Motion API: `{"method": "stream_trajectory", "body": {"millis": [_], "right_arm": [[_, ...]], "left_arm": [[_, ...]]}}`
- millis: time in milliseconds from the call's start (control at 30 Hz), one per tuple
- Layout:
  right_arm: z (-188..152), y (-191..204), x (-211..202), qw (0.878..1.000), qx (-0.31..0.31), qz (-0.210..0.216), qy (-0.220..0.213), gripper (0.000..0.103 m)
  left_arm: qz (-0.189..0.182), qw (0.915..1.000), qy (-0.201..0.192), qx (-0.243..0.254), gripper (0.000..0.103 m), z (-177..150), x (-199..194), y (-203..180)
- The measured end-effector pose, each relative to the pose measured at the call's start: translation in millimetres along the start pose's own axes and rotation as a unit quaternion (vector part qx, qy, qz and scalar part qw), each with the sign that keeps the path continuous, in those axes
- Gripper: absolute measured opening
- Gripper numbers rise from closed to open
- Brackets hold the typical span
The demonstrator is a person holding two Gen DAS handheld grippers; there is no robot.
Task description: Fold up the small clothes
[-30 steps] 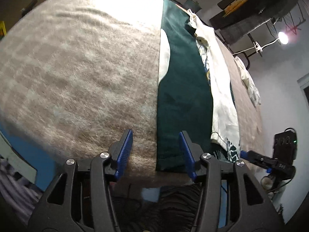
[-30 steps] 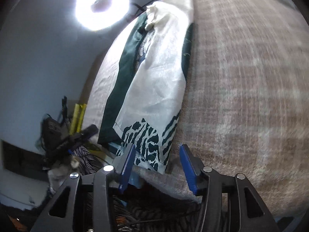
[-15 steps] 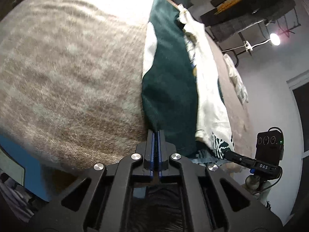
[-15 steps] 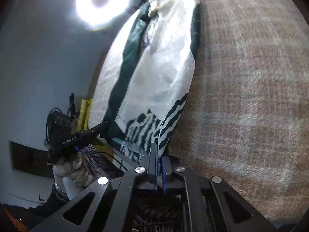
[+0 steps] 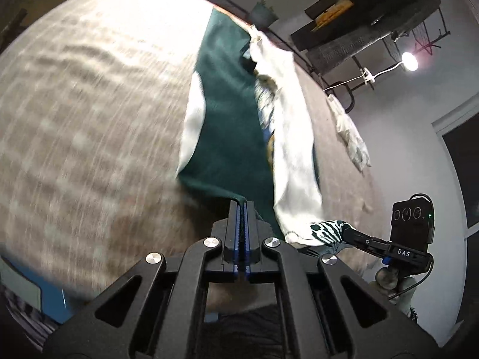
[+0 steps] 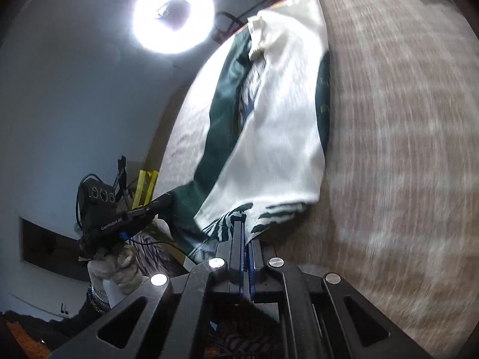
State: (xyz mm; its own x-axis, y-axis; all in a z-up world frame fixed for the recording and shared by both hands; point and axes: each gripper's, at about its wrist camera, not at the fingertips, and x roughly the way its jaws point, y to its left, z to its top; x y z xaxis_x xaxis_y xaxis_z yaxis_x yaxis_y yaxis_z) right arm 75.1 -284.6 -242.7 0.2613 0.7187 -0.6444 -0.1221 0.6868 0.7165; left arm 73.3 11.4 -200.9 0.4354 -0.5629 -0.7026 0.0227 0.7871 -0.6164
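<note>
A small green and white garment [image 5: 230,125] lies lengthwise on a beige plaid blanket [image 5: 83,125]; it has a dark green panel, a white satin panel and a zebra-striped hem. My left gripper [image 5: 242,205] is shut on its near green hem corner, lifted off the blanket. My right gripper [image 6: 244,224] is shut on the striped hem corner [image 6: 236,215], also raised. The right gripper also shows in the left wrist view [image 5: 347,233], the left gripper in the right wrist view [image 6: 164,200]. The garment [image 6: 278,119] hangs between them, far end on the blanket.
Another pale cloth [image 5: 350,131] lies on the blanket at the far right. A ring light [image 6: 173,18] glares behind the far end. A lamp [image 5: 409,61] and dark shelves [image 5: 368,9] stand by the wall. The blanket's near edge drops off below the grippers.
Both grippers went from open to shut on the garment's near hem corners, then lifted the hem up off the blanket and pulled it toward the near edge.
</note>
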Motion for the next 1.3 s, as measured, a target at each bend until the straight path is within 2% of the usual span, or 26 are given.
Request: {"method": "stream_trajectory", "body": {"millis": [267, 467, 700, 933, 1133, 1233, 1267, 1300], "right_arm": [[50, -2, -11, 0.999, 0.003, -0.013, -0.032, 0.000], [89, -8, 0, 0.999, 0.008, -0.031, -0.034, 0.000], [134, -13, 13, 0.998, 0.007, -0.053, -0.042, 0.000], [170, -32, 32, 0.996, 0.024, -0.077, -0.035, 0.000], [182, -41, 47, 0.995, 0.028, -0.097, -0.025, 0.000], [187, -42, 47, 0.994, 0.032, -0.102, -0.025, 0.007], [190, -42, 46, 0.993, 0.032, -0.111, -0.025, 0.021], [191, -42, 45, 0.993, 0.033, -0.113, -0.027, 0.038]], "left_arm": [[-0.003, 0.9997, -0.019, 0.015, 0.000, 47, 15, -13], [-0.001, 0.9999, -0.017, -0.002, 0.000, 80, 38, -6], [0.020, 0.9996, -0.021, -0.001, 0.000, 119, 65, 1], [0.039, 0.9992, -0.010, -0.004, 0.000, 140, 94, 11], [0.049, 0.9987, -0.011, -0.001, 0.000, 149, 109, 16], [0.049, 0.9987, -0.011, -0.011, 0.003, 155, 111, 18], [0.054, 0.9984, -0.010, -0.012, 0.006, 158, 111, 19], [0.058, 0.9982, -0.008, -0.013, 0.021, 160, 112, 19]]}}
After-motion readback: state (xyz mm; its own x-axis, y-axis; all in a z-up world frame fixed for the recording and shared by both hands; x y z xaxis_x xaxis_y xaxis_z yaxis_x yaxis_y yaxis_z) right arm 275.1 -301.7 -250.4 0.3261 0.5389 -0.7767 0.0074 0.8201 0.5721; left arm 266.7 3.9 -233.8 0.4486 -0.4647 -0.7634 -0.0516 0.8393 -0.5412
